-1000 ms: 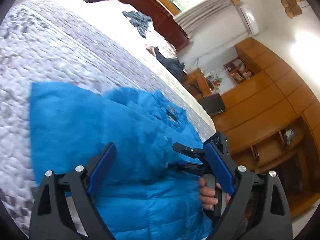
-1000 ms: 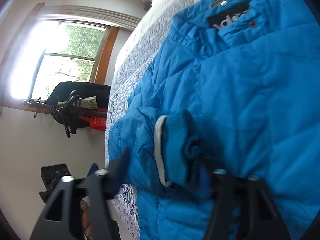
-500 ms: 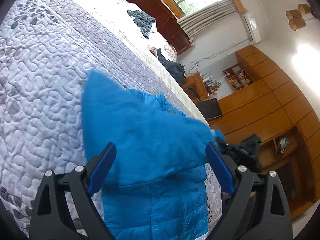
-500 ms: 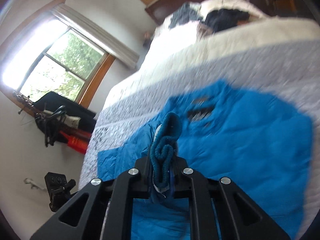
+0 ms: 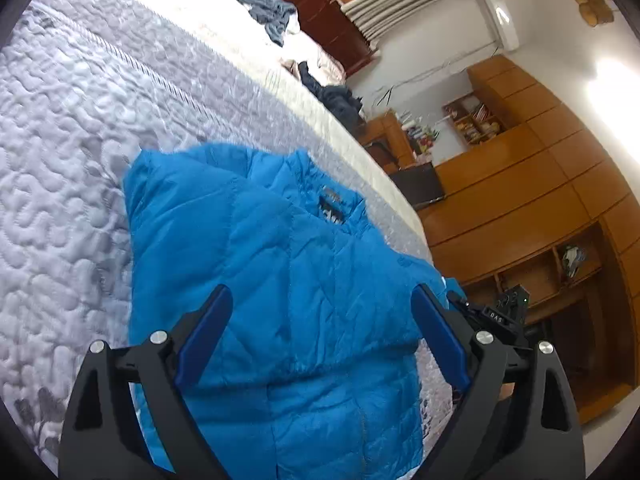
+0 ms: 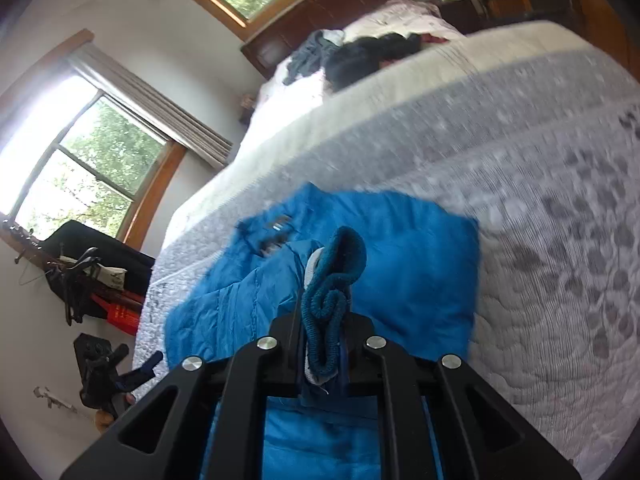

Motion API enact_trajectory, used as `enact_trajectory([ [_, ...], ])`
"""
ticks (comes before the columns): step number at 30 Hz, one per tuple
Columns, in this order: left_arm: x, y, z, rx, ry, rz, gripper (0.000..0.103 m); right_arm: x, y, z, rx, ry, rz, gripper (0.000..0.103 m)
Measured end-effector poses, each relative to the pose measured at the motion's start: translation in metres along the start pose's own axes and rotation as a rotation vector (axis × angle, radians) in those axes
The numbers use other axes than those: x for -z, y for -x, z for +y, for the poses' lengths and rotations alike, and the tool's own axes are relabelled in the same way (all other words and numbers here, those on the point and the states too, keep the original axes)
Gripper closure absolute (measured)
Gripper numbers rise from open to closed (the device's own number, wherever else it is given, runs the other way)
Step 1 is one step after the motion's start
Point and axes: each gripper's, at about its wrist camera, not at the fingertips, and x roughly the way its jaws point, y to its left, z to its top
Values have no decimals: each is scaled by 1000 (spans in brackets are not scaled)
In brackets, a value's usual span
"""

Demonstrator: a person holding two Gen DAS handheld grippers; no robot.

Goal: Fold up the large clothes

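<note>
A: Bedroom, item one: bed (image 5: 80, 128) under a grey quilted cover, windows on two walls, wooden cabinets (image 5: 540, 208) off its far side. Loose dark clothes (image 6: 360, 56) heaped near the headboard.

B: Item two, the task piece?

A: Blue puffer jacket (image 5: 280, 264), spread flat on the quilt near the bed's near edge, collar and black label (image 5: 332, 208) pointing toward the headboard. One side panel already lies turned in over the body.

B: Grippers?

A: Right gripper (image 6: 324, 344): jaws together, clamped on the jacket's knit cuff (image 6: 332, 292), which bunches up between them. The sleeve rises from the jacket to the jaws, so the cuff is held above the body, not resting on it. My reading: it is held by the cuff because that end steers the whole sleeve, ready to be laid across the chest.

B: And the left?

A: Left gripper (image 5: 316, 344): fingers wide apart, nothing between them, poised over the jacket's middle. Likely placed to pin or smooth the body while the sleeve comes over; that is a guess.

B: Edges and room?

A: Bare quilt lies open on the jacket's left side and toward the headboard; plenty of room there. On the right side the jacket's shoulder sits close to the bed's edge, with floor and cabinets beyond, so a sleeve let go outward could slide off. The heaped clothes are well apart from the work area. The puffer fill looks springy; a fold may need pressing to stay.
</note>
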Motion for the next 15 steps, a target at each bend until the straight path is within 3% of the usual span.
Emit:
enact_trajectory([
  [11, -6, -40, 22, -56, -7, 79, 13, 28, -34, -48, 73, -36, 43, 87],
  [13, -11, -33, 20, -8, 13, 89, 13, 26, -23, -46, 71, -31, 26, 79],
  [15, -20, -17, 15, 58, 8, 56, 13, 18, 9, -41, 59, -40, -80, 74],
])
